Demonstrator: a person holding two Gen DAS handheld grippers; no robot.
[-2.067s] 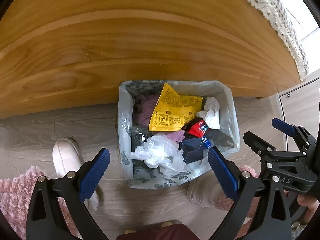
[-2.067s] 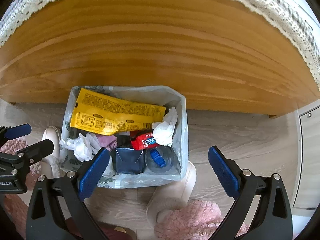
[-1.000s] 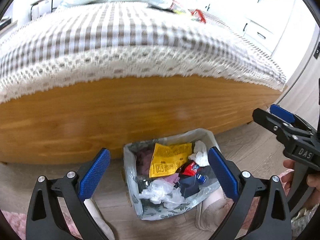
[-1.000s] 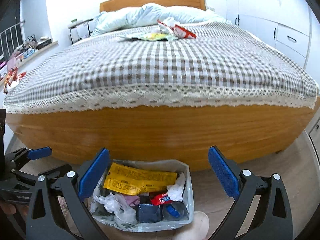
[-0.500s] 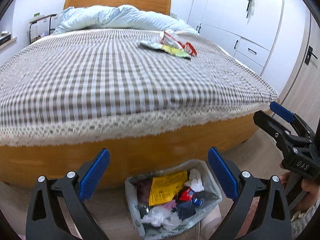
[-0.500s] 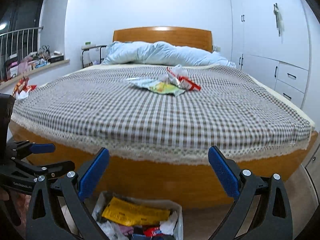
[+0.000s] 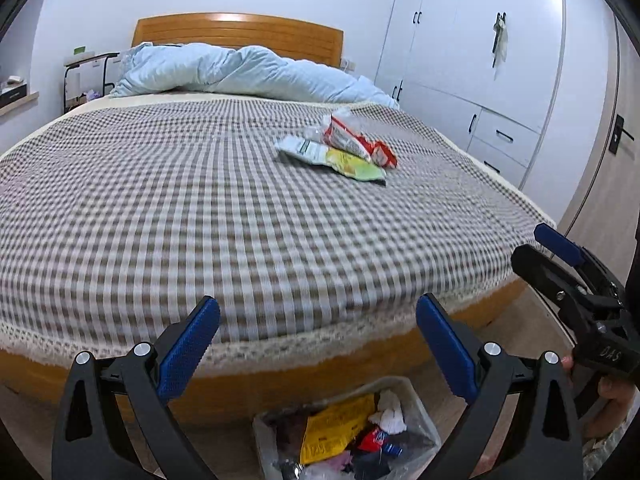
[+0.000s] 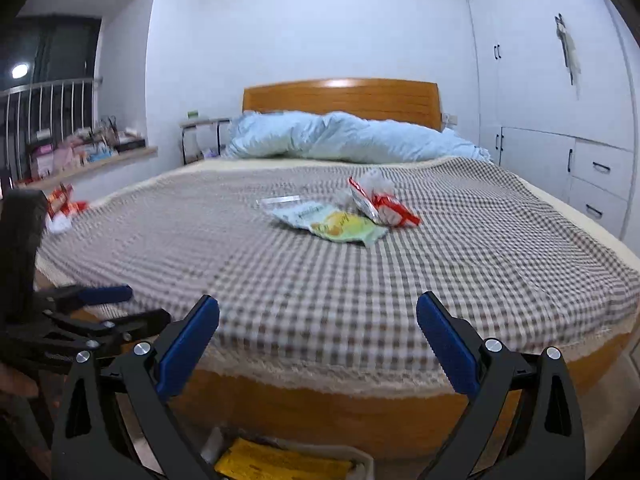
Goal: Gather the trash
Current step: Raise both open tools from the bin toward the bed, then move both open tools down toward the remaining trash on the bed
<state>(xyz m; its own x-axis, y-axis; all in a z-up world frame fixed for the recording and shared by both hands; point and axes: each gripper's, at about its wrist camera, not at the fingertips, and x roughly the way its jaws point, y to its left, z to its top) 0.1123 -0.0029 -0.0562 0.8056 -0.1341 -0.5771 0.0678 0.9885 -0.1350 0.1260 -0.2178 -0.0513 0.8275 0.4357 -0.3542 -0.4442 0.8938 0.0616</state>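
Both views have been lifted from the bin (image 7: 416, 390) to the bed (image 7: 200, 216); wrappers (image 8: 344, 216) lie far ahead, slightly nearer the right hand-held gripper (image 8: 318, 344), both the right and the left hand-held gripper (image 7: 318, 346) spread empty.

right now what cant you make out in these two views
- Plastic-lined trash bin, left wrist view: its near part is cut off by the bottom edge; the right wrist view shows only its top.
- Red and white snack wrapper and pale green snack packet, both views: print too small and blurred.
- Window-ledge clutter, right wrist view: blurred.

Left tongs (image 7: 318, 346): raised from above the trash bin (image 7: 420, 396); bin now seen at 6 o'clock.
Right tongs (image 8: 318, 346): likewise raised.
Wrappers (image 8: 344, 212): brought into view on bed (image 8: 280, 280), toward 12 o'clock.
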